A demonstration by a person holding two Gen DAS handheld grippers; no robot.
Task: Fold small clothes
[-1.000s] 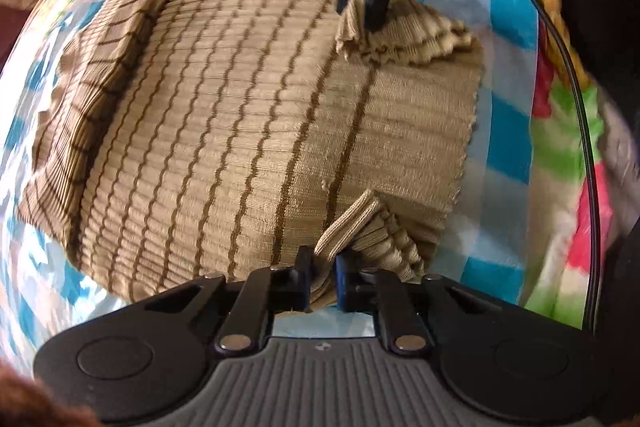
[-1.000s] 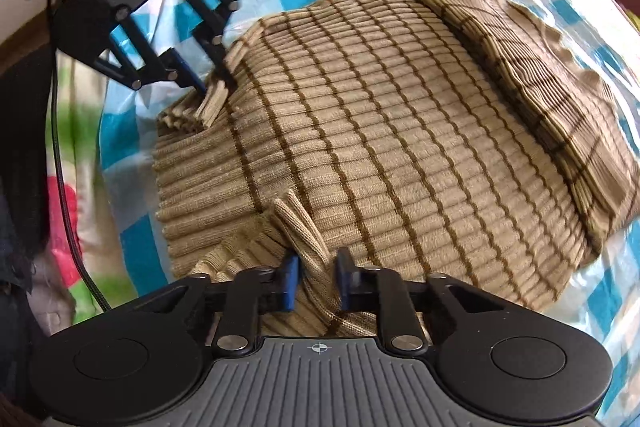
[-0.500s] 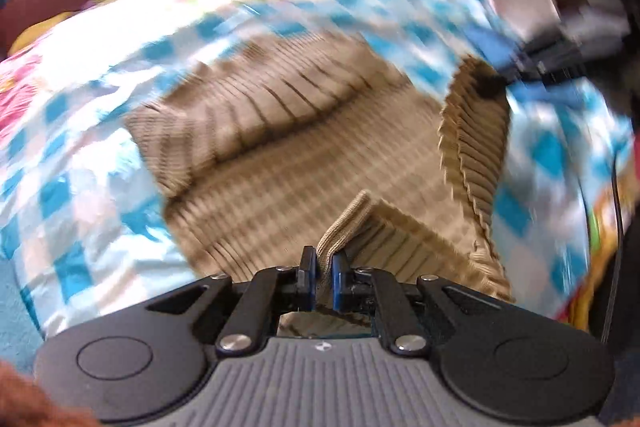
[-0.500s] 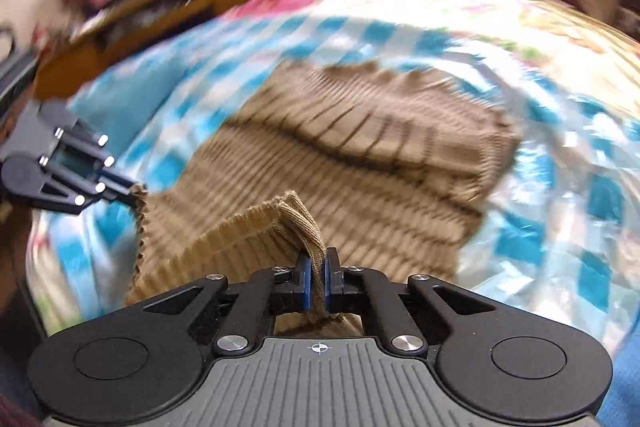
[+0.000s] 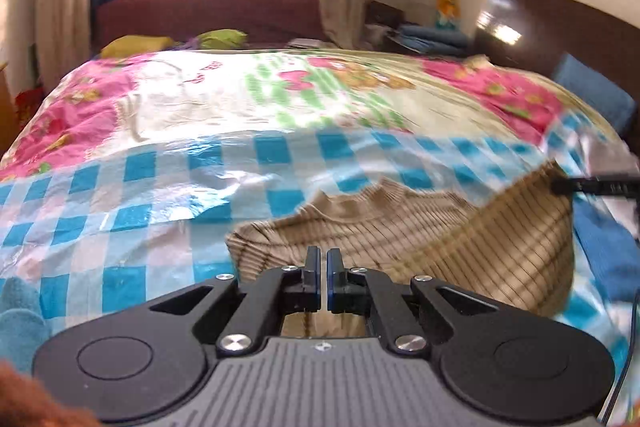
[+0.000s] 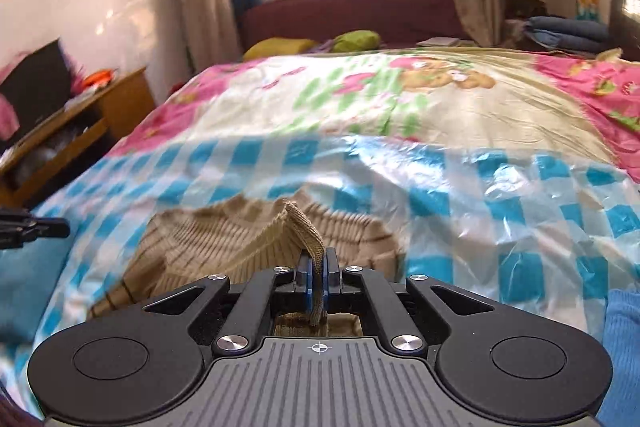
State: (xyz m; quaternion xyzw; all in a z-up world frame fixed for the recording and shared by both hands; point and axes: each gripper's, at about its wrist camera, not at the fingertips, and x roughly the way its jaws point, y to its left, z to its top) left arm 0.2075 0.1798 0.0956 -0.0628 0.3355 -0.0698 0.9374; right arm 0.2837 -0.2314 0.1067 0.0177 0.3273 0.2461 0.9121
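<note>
right gripper [image 6: 319, 277] clamped on tan ribbed sweater [image 6: 240, 247] hem, lifted above blue-checked plastic sheet [image 6: 480, 195], floral bedspread [image 6: 400, 95] beyond

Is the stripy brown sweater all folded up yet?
Not yet. One part of the sweater already looks folded in on top. Right now the left gripper and right gripper are each shut on a near corner, lifting that edge off the checked sheet. The lifted edge is not yet laid down.
</note>
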